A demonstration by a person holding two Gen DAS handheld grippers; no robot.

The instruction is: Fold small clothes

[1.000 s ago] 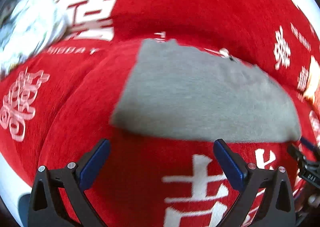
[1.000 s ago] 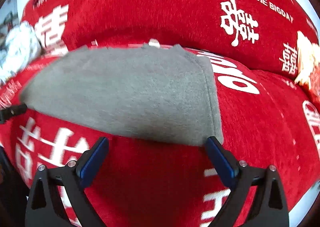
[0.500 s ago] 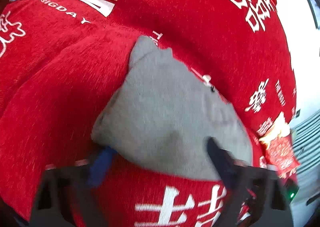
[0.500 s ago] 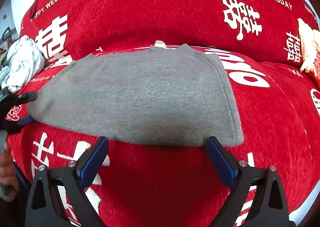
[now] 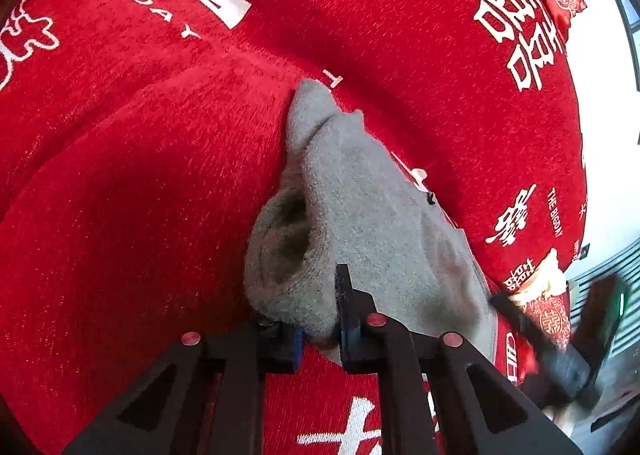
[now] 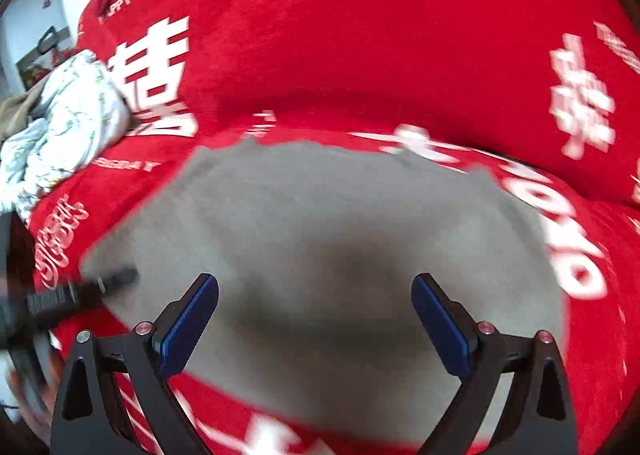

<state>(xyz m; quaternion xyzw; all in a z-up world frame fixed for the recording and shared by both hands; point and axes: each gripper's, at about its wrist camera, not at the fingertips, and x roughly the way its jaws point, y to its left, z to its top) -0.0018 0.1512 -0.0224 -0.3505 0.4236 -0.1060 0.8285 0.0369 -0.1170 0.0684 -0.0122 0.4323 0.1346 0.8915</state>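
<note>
A small grey garment (image 5: 372,223) lies on a red sofa cover (image 5: 120,175) with white lettering. My left gripper (image 5: 320,329) is shut on the garment's near left corner, and the cloth bunches up around its blue pads. In the right wrist view the same grey garment (image 6: 320,235) spreads wide and blurred beneath my right gripper (image 6: 314,319), which stands open above the cloth with nothing pinched between its fingers. The left gripper (image 6: 100,287) shows at the garment's left edge in that view.
A crumpled white patterned cloth (image 6: 60,127) lies at the sofa's left end. A red and gold cushion (image 5: 548,315) sits at the right end, beside the blurred right gripper (image 5: 560,355). The sofa backrest (image 6: 360,35) rises behind the garment.
My left gripper closed from wide open onto the garment's corner while rolling and shifting to its left end. My right gripper moved forward from the near edge to over the cloth, still open.
</note>
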